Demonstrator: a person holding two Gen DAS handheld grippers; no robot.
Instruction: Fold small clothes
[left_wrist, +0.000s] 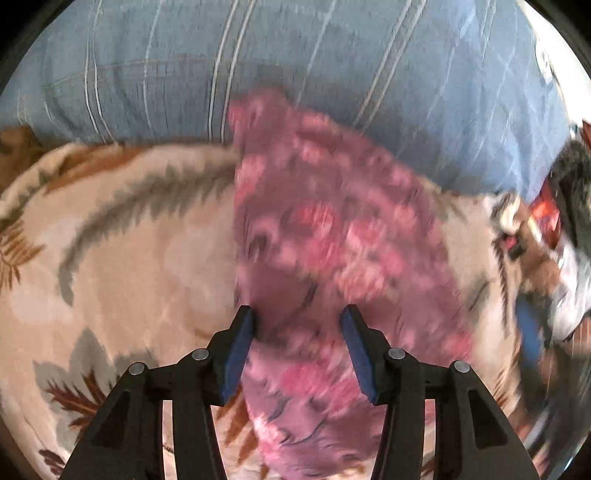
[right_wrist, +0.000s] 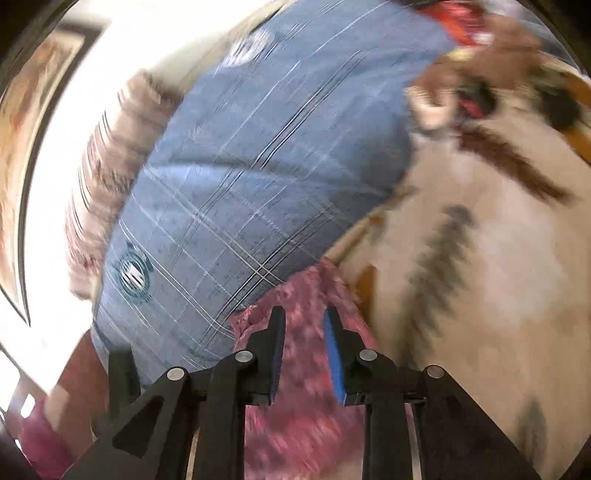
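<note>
A small pink and maroon patterned garment (left_wrist: 332, 236) lies on a cream blanket with leaf prints (left_wrist: 140, 251). In the left wrist view it runs from the blue pillow down between my fingers. My left gripper (left_wrist: 297, 317) is open, its blue pads on either side of the cloth's lower part. In the right wrist view the same garment (right_wrist: 306, 295) lies under and between the fingers, at the pillow's edge. My right gripper (right_wrist: 304, 317) is open with a narrower gap. Both views are blurred by motion.
A large blue pillow with white stripes (left_wrist: 295, 66) lies across the back of the bed and shows in the right wrist view (right_wrist: 258, 155). The other hand and its gripper (left_wrist: 532, 221) are at the right edge. Bright window light fills the left (right_wrist: 55, 221).
</note>
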